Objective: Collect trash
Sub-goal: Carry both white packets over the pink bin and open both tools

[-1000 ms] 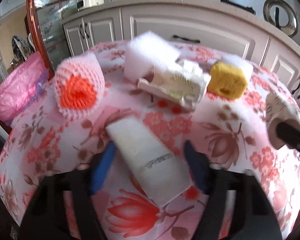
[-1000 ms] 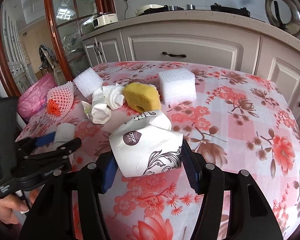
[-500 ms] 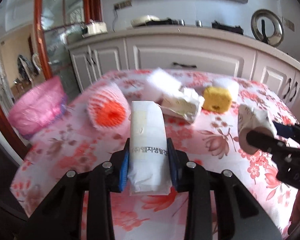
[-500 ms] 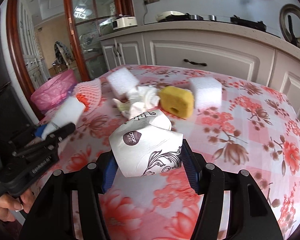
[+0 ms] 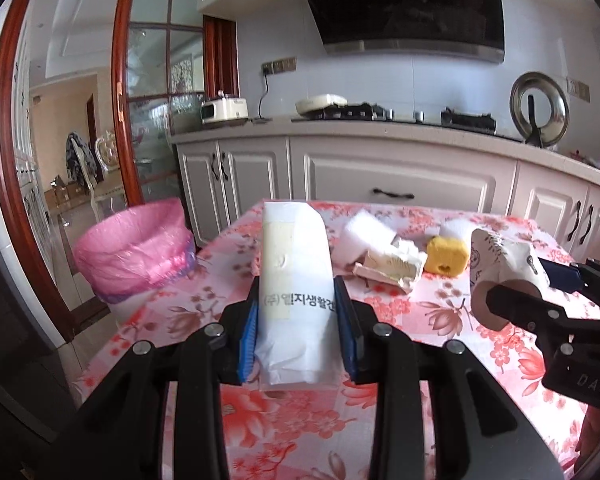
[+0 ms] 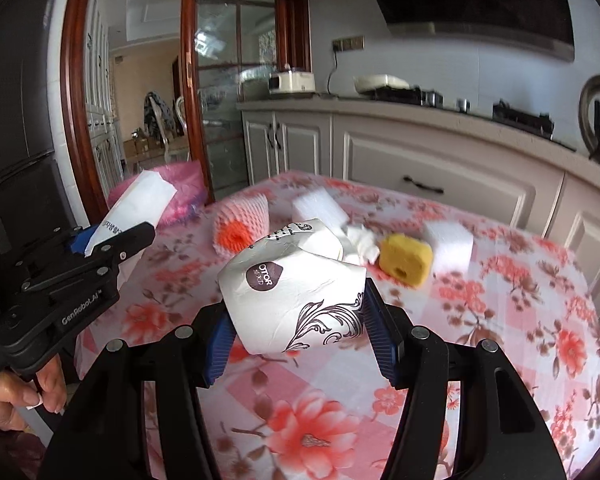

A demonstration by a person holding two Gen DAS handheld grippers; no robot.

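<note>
- Pink-lined bin point(image 5: 134, 254) beside table point(image 5: 440, 320), nothing visibly dropped in yet.
- Right gripper point(image 6: 296, 334) clamped on wrapped paper roll point(image 6: 292, 300), lifted clear.
- Left gripper point(image 5: 298, 334) pinching white packet point(image 5: 294, 276), likewise raised.
- Left behind: net sleeve point(image 6: 240, 228), foam blocks point(image 6: 448, 246), yellow sponge point(image 6: 406, 258), crumpled paper point(image 6: 362, 240).

A home kitchen: cream panelled cabinets point(image 5: 380, 184) with dark handles run under a pale worktop at twelve o'clock, a black gas hob point(image 5: 400, 114) beneath a dark range hood point(image 5: 408, 4), and a floral-clothed dining table point(image 6: 500, 300) in front of them.
</note>
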